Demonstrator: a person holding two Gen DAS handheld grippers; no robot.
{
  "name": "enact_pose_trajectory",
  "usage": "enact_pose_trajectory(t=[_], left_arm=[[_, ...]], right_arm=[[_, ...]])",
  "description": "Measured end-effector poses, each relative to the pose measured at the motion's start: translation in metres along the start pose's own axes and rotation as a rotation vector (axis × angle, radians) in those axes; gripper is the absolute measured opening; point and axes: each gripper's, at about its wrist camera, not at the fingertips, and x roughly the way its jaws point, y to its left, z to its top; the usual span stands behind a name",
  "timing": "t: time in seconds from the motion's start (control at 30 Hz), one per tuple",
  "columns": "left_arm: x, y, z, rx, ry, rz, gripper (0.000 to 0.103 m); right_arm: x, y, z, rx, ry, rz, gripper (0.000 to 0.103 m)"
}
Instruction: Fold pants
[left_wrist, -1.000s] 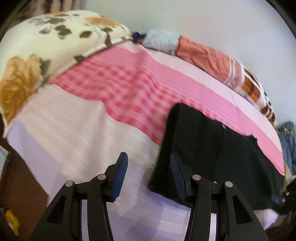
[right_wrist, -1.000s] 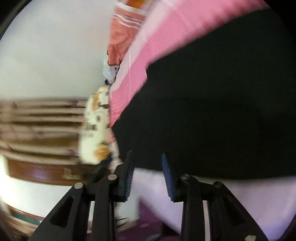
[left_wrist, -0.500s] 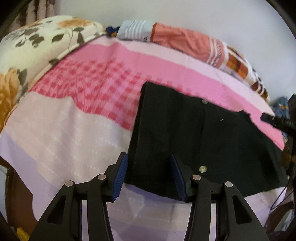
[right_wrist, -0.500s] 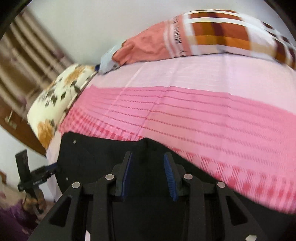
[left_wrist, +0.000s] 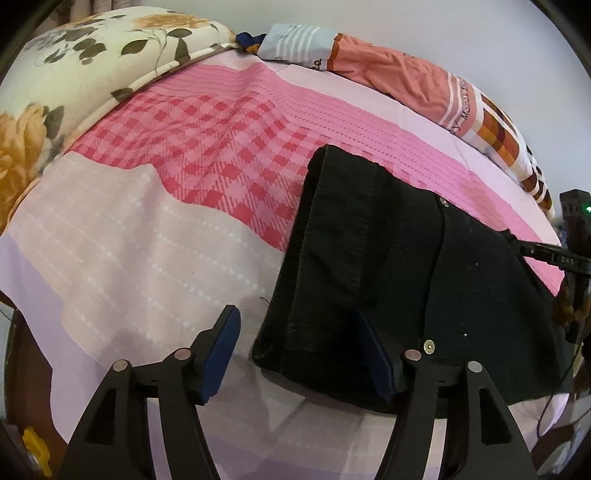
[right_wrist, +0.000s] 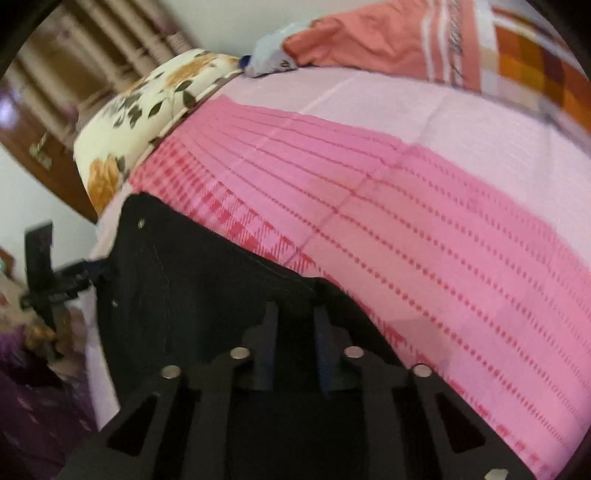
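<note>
Black pants lie flat on the pink checked bed sheet, with metal rivets showing. My left gripper hovers over their near left corner. Its jaws are opening wide, and the corner lies between the blue pads untouched. In the right wrist view the pants fill the lower left. My right gripper is closing its narrow jaws on a raised ridge of the pants' far edge. The right gripper's tip also shows at the pants' right end.
A floral pillow lies at the head of the bed on the left. An orange patterned pillow runs along the white wall. The bed's near edge drops off below the left gripper. Wooden furniture stands beyond the floral pillow.
The left jaws have spread wider and sunk toward the pants' corner. The right gripper swung and rolled over the pants, settled at their far edge, and its jaws narrowed onto the fabric.
</note>
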Motion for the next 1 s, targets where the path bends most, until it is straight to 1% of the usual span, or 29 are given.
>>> enact_pose_trajectory(t=[0.03, 0.07, 0.1, 0.17, 0.23, 0.33, 0.4, 0.5, 0.57, 0.6, 0.63, 0.67, 0.7, 0.77, 0.8, 0.83, 0.87, 0.93, 0.97, 1.0], left_arm=[[0.000, 0.001, 0.000, 0.000, 0.001, 0.003, 0.070], [0.001, 0.001, 0.001, -0.002, 0.003, 0.006, 0.072], [0.001, 0.002, 0.001, -0.004, 0.003, 0.008, 0.072], [0.002, 0.003, 0.000, -0.008, 0.000, 0.017, 0.077], [0.002, 0.004, -0.001, -0.021, -0.005, 0.019, 0.079], [0.004, 0.005, -0.002, -0.029, -0.009, 0.028, 0.083], [0.004, 0.005, -0.002, -0.032, -0.010, 0.028, 0.083], [0.006, 0.005, -0.001, -0.022, -0.008, 0.038, 0.086], [0.006, 0.005, -0.001, -0.025, -0.008, 0.039, 0.087], [0.006, 0.005, -0.001, -0.023, -0.012, 0.042, 0.088], [0.006, 0.005, -0.002, -0.020, -0.016, 0.043, 0.089], [0.006, 0.006, -0.001, -0.020, -0.017, 0.041, 0.089], [0.006, 0.007, -0.001, -0.027, -0.015, 0.038, 0.089], [0.003, 0.007, 0.000, -0.035, -0.022, 0.040, 0.089], [-0.001, 0.005, 0.000, -0.026, -0.038, 0.050, 0.089], [-0.002, 0.003, 0.000, -0.007, -0.049, 0.063, 0.089], [-0.003, 0.000, 0.001, 0.011, -0.052, 0.076, 0.089], [-0.004, -0.006, 0.002, 0.054, -0.066, 0.109, 0.089], [-0.005, -0.007, 0.003, 0.069, -0.074, 0.118, 0.089], [-0.007, -0.008, 0.004, 0.078, -0.084, 0.123, 0.089]], right_arm=[[-0.001, 0.001, 0.001, 0.001, -0.009, -0.015, 0.010], [-0.002, 0.000, 0.001, 0.016, -0.020, -0.024, 0.008], [-0.002, 0.000, 0.001, 0.027, -0.031, -0.041, 0.007], [-0.003, -0.001, 0.002, 0.036, -0.056, -0.074, 0.006], [-0.001, -0.007, 0.006, 0.057, -0.086, -0.107, 0.005], [0.004, -0.027, 0.009, 0.137, -0.106, -0.052, 0.005], [0.006, -0.032, 0.009, 0.146, -0.115, -0.034, 0.006], [0.007, -0.035, 0.007, 0.148, -0.131, -0.019, 0.008], [0.008, -0.043, 0.006, 0.187, -0.136, 0.031, 0.009], [0.008, -0.051, 0.006, 0.224, -0.136, 0.074, 0.010], [0.007, -0.057, 0.005, 0.257, -0.140, 0.099, 0.015], [0.006, -0.062, 0.005, 0.286, -0.148, 0.118, 0.018], [0.005, -0.064, 0.004, 0.298, -0.155, 0.131, 0.020], [0.003, -0.066, 0.003, 0.312, -0.168, 0.131, 0.023], [0.001, -0.068, 0.003, 0.327, -0.178, 0.131, 0.024], [0.000, -0.071, 0.003, 0.348, -0.185, 0.141, 0.026], [0.000, -0.075, 0.002, 0.370, -0.187, 0.161, 0.027], [-0.004, -0.091, -0.003, 0.459, -0.202, 0.207, 0.027], [-0.008, -0.098, -0.006, 0.507, -0.222, 0.219, 0.029], [-0.016, -0.104, -0.012, 0.556, -0.258, 0.223, 0.029]])
